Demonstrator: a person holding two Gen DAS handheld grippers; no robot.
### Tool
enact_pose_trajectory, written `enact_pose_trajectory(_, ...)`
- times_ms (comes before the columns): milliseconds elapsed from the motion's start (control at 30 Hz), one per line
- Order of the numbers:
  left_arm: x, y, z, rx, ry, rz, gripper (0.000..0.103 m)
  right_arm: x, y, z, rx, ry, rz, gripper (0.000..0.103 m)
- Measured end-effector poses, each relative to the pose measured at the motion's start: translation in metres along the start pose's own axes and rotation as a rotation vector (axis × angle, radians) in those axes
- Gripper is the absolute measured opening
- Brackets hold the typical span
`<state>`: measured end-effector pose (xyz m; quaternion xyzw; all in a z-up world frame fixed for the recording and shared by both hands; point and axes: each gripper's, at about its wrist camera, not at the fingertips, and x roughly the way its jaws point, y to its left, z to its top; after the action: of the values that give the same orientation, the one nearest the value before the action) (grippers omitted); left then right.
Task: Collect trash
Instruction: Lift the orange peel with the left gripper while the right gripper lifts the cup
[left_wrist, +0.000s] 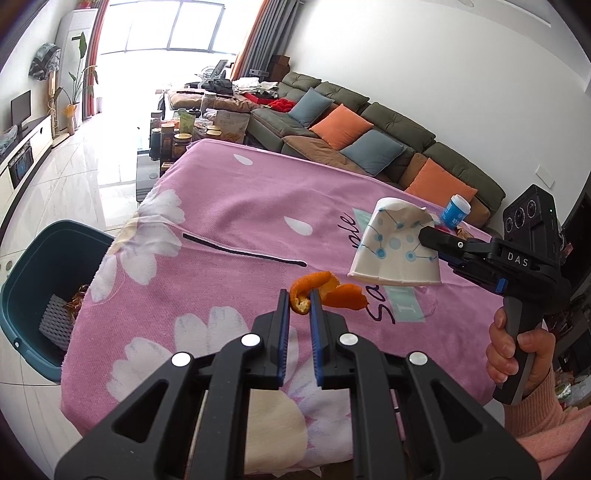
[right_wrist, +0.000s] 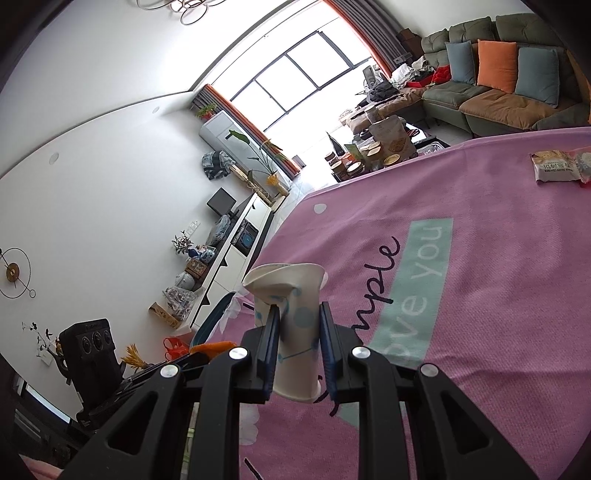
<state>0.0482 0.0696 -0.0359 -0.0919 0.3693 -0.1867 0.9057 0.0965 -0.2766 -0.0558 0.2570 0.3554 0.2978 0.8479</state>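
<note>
The left gripper is clamped on a curl of orange peel, held just above the pink flowered cloth. To its right, the right gripper is pinched on a crushed paper cup, whose long axis runs roughly along the fingers, mouth forward. The teal bin sits on the floor off the table's left edge, so the peel hand is the nearer one and both loads likely have to travel left. Farther right on the cloth lies a snack wrapper. Beyond stand a cluttered coffee table, a green sofa and bright windows.
</note>
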Motion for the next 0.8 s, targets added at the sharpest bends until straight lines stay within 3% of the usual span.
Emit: enact_pose_trajectory(800,-0.025,0.013,0.002,-0.024,-0.026,0.038,0.011,0.015,0.014,-0.003,-0.023,0.031,0.028,0.019)
